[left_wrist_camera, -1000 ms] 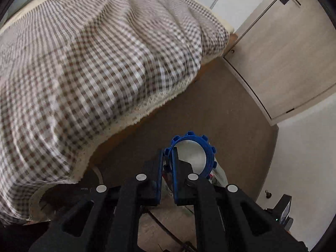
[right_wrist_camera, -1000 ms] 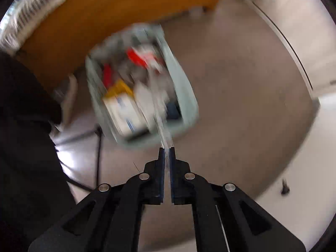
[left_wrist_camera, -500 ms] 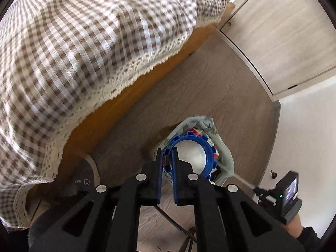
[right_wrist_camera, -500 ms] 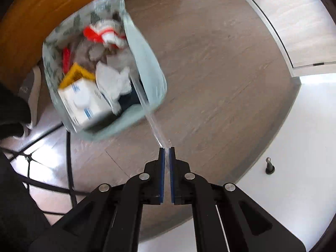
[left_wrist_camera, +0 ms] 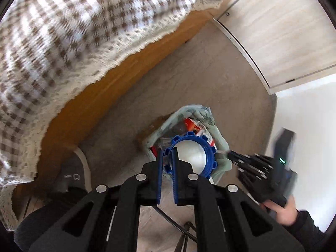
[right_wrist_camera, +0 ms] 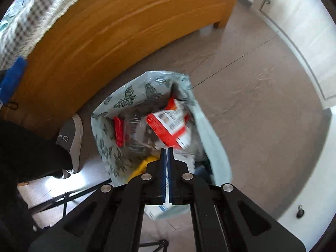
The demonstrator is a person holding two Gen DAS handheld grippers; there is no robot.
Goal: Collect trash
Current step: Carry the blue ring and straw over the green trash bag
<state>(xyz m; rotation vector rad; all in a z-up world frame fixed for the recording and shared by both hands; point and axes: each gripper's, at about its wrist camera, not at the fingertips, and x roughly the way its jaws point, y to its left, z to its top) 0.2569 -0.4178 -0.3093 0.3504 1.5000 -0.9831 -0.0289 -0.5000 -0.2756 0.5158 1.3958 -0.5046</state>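
The left gripper (left_wrist_camera: pixel 167 162) pinched the rim of a blue-edged round lid (left_wrist_camera: pixel 192 156) between its fingers, just above the open butterfly-print trash bag (right_wrist_camera: pixel 134 98) on the floor (right_wrist_camera: pixel 262 96) beside the bed frame (right_wrist_camera: pixel 117 31). The right gripper (right_wrist_camera: pixel 167 157) had its fingers pressed together on the bag's thin plastic edge, over red wrappers (right_wrist_camera: pixel 168 126) inside. A grey shoe (right_wrist_camera: pixel 71 136) stood near the bag

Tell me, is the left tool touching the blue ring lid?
Touching. The left wrist view shows the left tool with its jaws pinched on the rim of the blue ring lid, held above the open trash bag.
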